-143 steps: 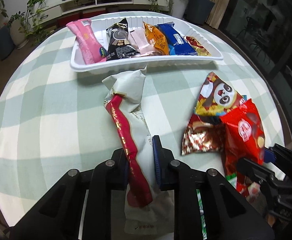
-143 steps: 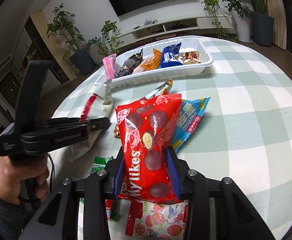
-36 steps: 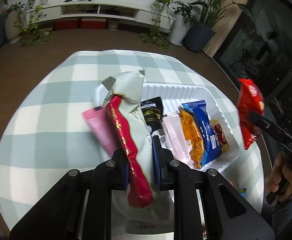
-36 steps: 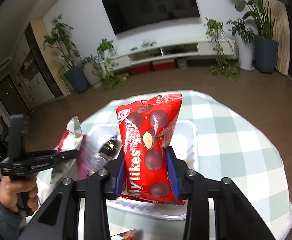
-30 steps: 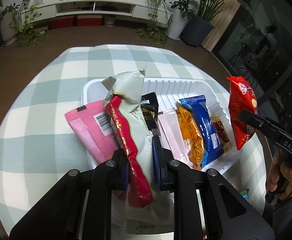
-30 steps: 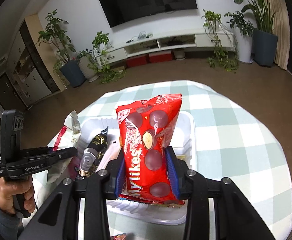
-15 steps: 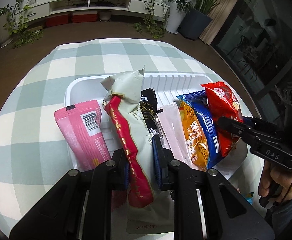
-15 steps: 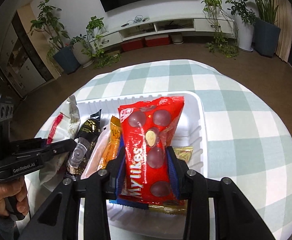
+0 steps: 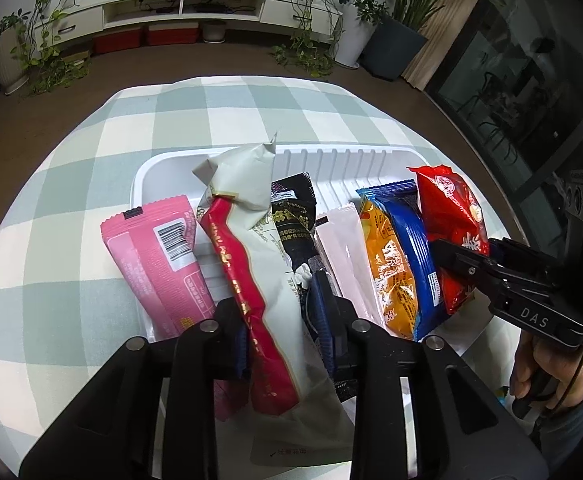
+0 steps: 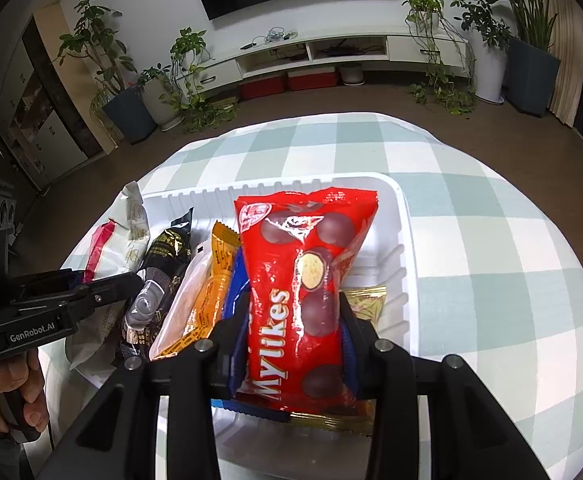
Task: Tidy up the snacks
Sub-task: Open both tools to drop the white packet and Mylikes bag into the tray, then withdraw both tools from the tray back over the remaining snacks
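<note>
My left gripper (image 9: 281,312) is shut on a white packet with a red ribbon stripe (image 9: 247,240), held over the left part of the white tray (image 9: 343,156), between a pink packet (image 9: 155,256) and a black packet (image 9: 295,224). My right gripper (image 10: 295,320) is shut on a red Mylikes bag (image 10: 311,280), low over the tray's right part (image 10: 405,240). The red bag also shows in the left wrist view (image 9: 451,224), beside a blue packet (image 9: 407,248) and an orange packet (image 9: 387,276).
The tray sits on a round table with a green and white checked cloth (image 9: 91,152). A pale pink packet (image 9: 343,252) and a gold packet (image 10: 365,300) also lie in the tray. Floor, plants and a TV shelf lie beyond the table.
Both grippers have come down closer to the tray with their packets. The red bag now sits lower, over the blue and gold packets.
</note>
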`<move>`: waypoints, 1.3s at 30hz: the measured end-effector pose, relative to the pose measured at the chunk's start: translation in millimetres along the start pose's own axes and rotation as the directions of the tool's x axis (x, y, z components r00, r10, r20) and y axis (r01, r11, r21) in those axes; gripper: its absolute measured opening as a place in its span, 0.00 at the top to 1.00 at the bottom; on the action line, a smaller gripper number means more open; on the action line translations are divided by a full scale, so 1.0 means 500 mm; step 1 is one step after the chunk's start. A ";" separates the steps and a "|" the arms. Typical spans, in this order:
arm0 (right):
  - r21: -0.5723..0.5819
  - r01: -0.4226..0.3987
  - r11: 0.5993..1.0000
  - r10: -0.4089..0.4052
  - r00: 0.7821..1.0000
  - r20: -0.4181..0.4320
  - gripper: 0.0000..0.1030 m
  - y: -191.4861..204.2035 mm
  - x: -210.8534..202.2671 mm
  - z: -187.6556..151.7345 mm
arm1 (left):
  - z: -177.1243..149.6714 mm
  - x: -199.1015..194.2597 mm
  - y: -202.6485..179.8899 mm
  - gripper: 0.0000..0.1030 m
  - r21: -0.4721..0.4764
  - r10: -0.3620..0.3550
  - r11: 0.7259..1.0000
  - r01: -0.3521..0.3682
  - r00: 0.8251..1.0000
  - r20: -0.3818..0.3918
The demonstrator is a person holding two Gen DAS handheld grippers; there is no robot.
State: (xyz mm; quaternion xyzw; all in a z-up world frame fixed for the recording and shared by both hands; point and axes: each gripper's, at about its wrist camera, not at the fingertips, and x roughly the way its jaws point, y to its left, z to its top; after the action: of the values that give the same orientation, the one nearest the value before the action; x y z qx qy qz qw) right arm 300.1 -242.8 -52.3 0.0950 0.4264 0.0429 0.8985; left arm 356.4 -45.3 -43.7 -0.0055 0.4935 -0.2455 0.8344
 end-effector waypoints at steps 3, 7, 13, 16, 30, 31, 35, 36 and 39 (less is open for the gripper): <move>0.004 -0.002 1.000 0.002 1.000 0.000 0.51 0.000 -0.004 -0.001 | 0.000 -0.005 -0.005 0.62 0.003 0.001 1.000 -0.001 1.000 0.000; -0.002 -0.005 1.000 0.005 1.000 0.020 0.40 0.001 -0.019 -0.003 | -0.001 -0.018 -0.029 0.37 0.043 0.011 0.999 -0.012 1.000 0.017; -0.004 -0.006 1.000 0.007 0.999 0.051 0.34 0.000 -0.057 -0.005 | -0.016 -0.060 -0.044 0.31 0.050 0.011 0.999 -0.013 0.999 0.048; 0.021 -0.030 0.999 0.028 0.996 0.082 0.26 -0.009 -0.096 -0.011 | -0.033 -0.101 -0.055 0.22 0.048 -0.011 0.999 0.007 0.996 0.084; 0.158 -0.124 0.980 0.104 0.986 0.129 0.07 -0.045 -0.260 -0.195 | -0.273 -0.228 -0.151 0.01 0.075 -0.072 0.995 0.064 0.993 0.097; 0.162 -0.124 0.979 0.104 0.986 0.127 0.07 -0.043 -0.266 -0.209 | -0.297 -0.236 -0.156 0.01 0.067 -0.077 0.995 0.071 0.993 0.094; 0.202 -0.120 0.972 0.096 0.988 0.124 0.07 -0.032 -0.293 -0.290 | -0.372 -0.251 -0.186 0.01 0.052 -0.088 0.995 0.084 0.993 0.078; 0.220 -0.118 0.968 0.091 0.988 0.127 0.07 -0.034 -0.295 -0.306 | -0.386 -0.251 -0.197 0.01 0.061 -0.085 0.995 0.081 0.994 0.067; 0.281 -0.117 0.953 0.087 0.989 0.119 0.07 -0.038 -0.297 -0.358 | -0.429 -0.239 -0.238 0.01 0.091 -0.071 0.993 0.069 0.997 0.019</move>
State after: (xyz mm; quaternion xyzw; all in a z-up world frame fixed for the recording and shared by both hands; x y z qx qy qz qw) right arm 67.6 -260.7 -54.2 0.2484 0.3745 0.0219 0.8930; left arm 84.2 -50.2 -25.7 0.0123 0.4722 -0.2968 0.8299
